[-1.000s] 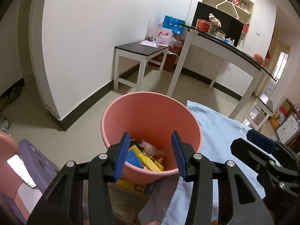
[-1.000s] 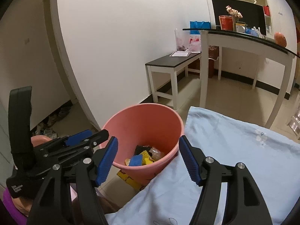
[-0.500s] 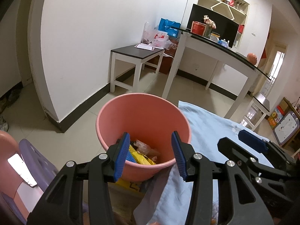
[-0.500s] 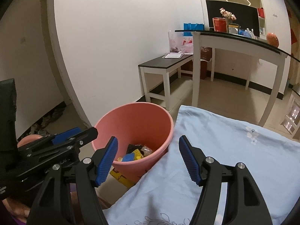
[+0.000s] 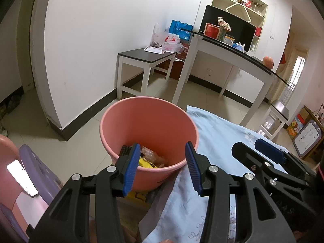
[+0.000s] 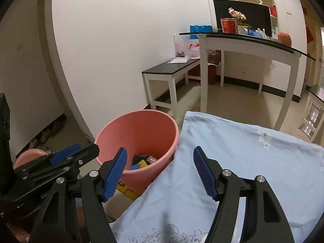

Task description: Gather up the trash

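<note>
A pink bucket stands on the floor against the edge of a table draped in a light blue cloth. Trash lies in the bucket's bottom: yellow wrappers, a crinkled clear wrapper and a dark piece. My left gripper hovers open over the bucket's near rim, nothing between its blue pads. My right gripper is open too, empty, above the cloth's left edge beside the bucket. Each gripper shows in the other's view.
A yellow box lies on the floor under the bucket's near side. A purple and pink plastic stool stands at the lower left. Farther off are a low black-topped bench, a tall white table and a white wall corner.
Both views have drawn back and slightly up from the bucket, which now sits lower and smaller in frame. Both grippers stayed open and empty.
</note>
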Motion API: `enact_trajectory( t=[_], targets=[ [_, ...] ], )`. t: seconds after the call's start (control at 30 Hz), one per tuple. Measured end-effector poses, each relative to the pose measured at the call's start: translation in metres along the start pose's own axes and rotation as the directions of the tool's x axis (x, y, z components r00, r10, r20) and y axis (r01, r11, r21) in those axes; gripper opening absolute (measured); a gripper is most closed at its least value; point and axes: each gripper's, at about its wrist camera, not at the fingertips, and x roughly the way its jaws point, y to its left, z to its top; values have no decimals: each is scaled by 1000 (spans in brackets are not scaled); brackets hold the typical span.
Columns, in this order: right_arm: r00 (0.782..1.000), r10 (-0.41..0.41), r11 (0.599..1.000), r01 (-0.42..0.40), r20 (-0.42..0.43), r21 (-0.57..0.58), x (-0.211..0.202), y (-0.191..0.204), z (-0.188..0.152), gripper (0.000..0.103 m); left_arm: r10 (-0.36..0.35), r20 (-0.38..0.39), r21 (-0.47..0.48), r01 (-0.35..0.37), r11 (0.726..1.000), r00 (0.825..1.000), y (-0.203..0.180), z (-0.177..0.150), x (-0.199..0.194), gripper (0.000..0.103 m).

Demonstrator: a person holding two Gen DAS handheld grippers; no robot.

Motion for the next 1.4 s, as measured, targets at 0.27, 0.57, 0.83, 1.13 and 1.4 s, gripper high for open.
enact_trajectory(
  t=[0.27, 0.57, 0.83, 1.13, 1.4],
  targets=[
    [1000, -19, 1000, 18, 11, 25, -11, -10, -6, 67, 4, 19, 9, -5, 1000, 1000, -7, -7, -9, 47],
    [999, -37, 999, 37, 19, 21, -18, -14, -13, 68, 7, 22, 21, -8, 1000, 1000, -13, -11, -12, 47],
    [998, -53, 998, 52, 24, 35, -23, -25, -19, 68, 8, 11, 32, -8, 999, 1000, -21, -18, -11, 47],
    [998, -64, 996, 63, 16, 56, -22, -39, -23, 68, 16, -1, 43, -16, 999, 1000, -33, -22, -3, 47],
    [998, -67, 995, 65, 13, 69, -22, -45, -26, 68, 18, -21, 57, -16, 998, 1000, -42, -29, 4, 47]
  ],
)
